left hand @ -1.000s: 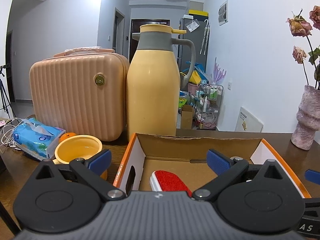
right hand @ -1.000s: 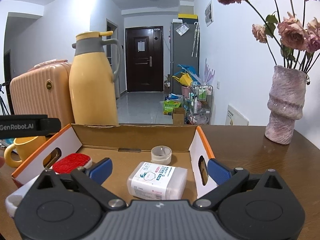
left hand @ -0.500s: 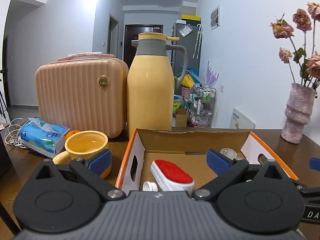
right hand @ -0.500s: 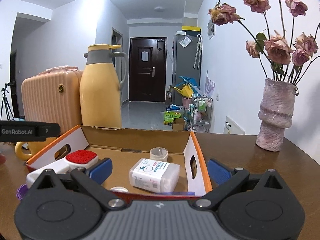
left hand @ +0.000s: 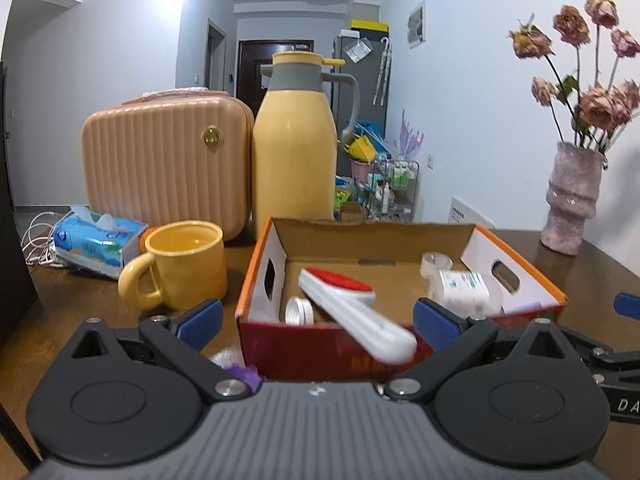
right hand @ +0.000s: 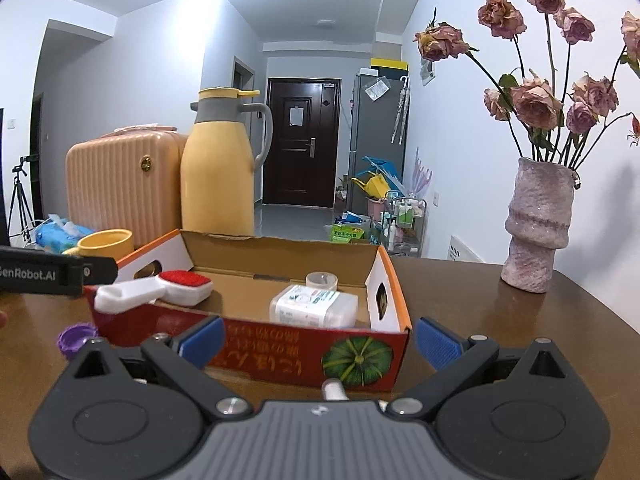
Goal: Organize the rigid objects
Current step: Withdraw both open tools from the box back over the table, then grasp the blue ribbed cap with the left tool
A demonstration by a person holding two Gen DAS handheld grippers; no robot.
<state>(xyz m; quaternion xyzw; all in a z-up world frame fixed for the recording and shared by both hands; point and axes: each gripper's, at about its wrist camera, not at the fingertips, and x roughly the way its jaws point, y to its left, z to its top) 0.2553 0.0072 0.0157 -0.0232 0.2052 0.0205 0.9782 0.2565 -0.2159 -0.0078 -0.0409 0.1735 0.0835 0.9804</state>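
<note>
An open cardboard box (left hand: 332, 338) (right hand: 304, 348) with orange rims stands on the brown table. Inside lie a white brush with a red pad (left hand: 348, 304) (right hand: 160, 290), its handle over the front wall, a white jar lid (left hand: 299, 310), a tape roll (left hand: 436, 262) (right hand: 321, 280) and a white labelled container (left hand: 460, 290) (right hand: 314, 306). My left gripper (left hand: 316, 322) is open and empty, just in front of the box. My right gripper (right hand: 320, 338) is open and empty, in front of the box's right half. A purple cap (right hand: 76, 338) (left hand: 240, 372) lies on the table left of the box.
A yellow mug (left hand: 180, 266), a tissue pack (left hand: 92, 236), a peach case (left hand: 164, 160) and a yellow thermos (left hand: 296, 148) stand left and behind the box. A pink vase with dried roses (right hand: 538, 224) stands at the right. A small white object (right hand: 334, 390) lies before the box.
Both grippers have drawn back from above the box to in front of it, so its front wall and the purple cap now show. Both stayed open and empty.
</note>
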